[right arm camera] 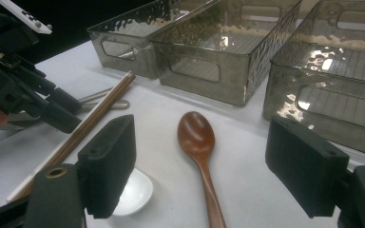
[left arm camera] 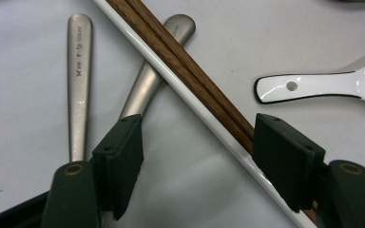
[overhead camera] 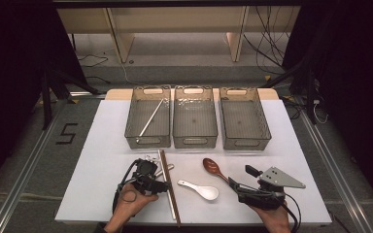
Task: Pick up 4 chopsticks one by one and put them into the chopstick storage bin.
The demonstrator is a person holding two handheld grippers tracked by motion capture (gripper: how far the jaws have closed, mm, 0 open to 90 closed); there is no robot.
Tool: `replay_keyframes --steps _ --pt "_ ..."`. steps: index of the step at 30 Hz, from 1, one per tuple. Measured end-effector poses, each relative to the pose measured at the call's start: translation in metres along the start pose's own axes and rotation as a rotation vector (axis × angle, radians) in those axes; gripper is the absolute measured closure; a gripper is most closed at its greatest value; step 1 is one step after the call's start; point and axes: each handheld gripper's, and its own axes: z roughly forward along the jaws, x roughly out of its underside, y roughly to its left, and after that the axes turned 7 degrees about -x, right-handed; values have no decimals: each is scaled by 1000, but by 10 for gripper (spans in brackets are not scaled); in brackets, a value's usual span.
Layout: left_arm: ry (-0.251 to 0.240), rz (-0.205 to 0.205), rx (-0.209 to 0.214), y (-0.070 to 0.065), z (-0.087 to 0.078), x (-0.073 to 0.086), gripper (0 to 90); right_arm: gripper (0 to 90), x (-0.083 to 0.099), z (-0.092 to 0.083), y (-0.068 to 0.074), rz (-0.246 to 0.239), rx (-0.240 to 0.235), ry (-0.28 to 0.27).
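- Left gripper: jaws part-open, straddling brown chopsticks and white chopstick, centre frame; nothing pinched.
- Risk: closing here may also trap the metal handle beneath.
- Risk: thin sticks roll and slip out.
- Right gripper: wide, empty.

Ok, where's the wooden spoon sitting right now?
In the high view the wooden spoon lies right of centre on the white table, just in front of the middle bin, between the white ceramic spoon and the right gripper.
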Motion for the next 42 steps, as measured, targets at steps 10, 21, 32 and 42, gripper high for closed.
replay_keyframes --steps 10,21,32,42 --pt "14 15 -14 -2 2 1 370 263 0 0 0 -3 0 -1" --pt "34 59 -41 -7 2 2 378 263 0 0 0 -3 2 -1" --pt "64 132 -80 -17 1 5 345 263 0 0 0 1 2 -1" --pt "60 161 -98 -11 -1 4 528 264 0 0 0 3 2 -2"
